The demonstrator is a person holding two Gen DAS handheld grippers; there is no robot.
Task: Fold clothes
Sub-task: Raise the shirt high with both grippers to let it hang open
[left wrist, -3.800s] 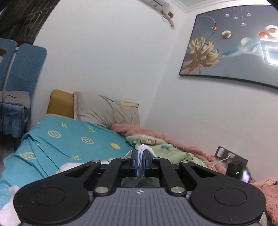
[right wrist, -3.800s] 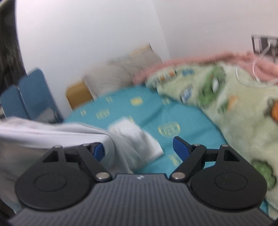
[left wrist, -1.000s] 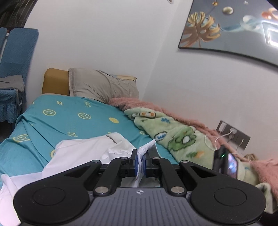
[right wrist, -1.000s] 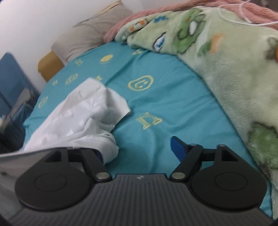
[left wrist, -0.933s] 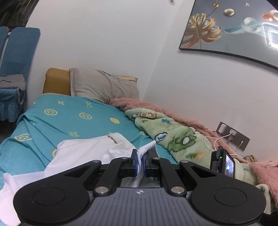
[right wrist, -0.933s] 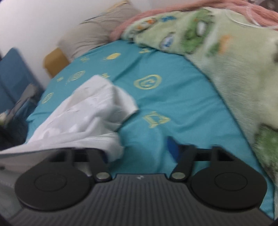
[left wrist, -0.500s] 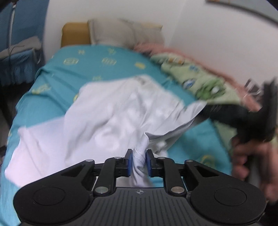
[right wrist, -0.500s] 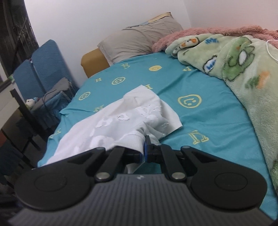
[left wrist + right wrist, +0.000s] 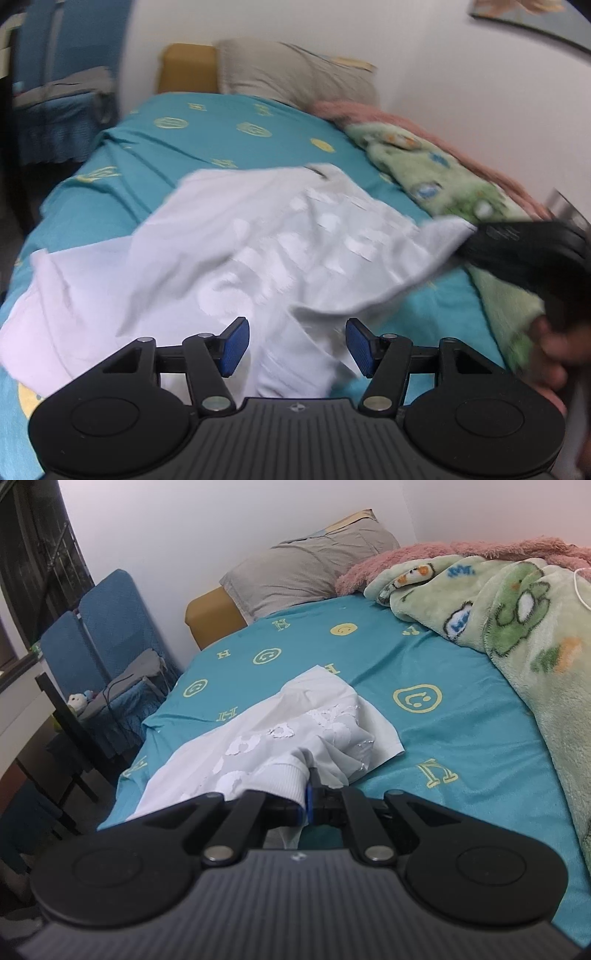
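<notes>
The white shirt (image 9: 280, 236) lies on the bed (image 9: 229, 147); left gripper (image 9: 297, 345) gapes wide above it, right gripper (image 9: 309, 801) pinches its cuff.

White sweatshirt (image 9: 280, 243): one, crumpled, with pale cracked print patches, lay spread across the teal bedsheet (image 9: 221, 136); its ribbed cuff (image 9: 275, 779) was raised off the sheet.

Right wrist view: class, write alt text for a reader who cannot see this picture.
The right gripper is shut on the ribbed edge of a crumpled white printed garment that trails away across a teal bedsheet with yellow smiley faces. A green cartoon fleece blanket lies along the right, and a grey pillow sits at the head.
</notes>
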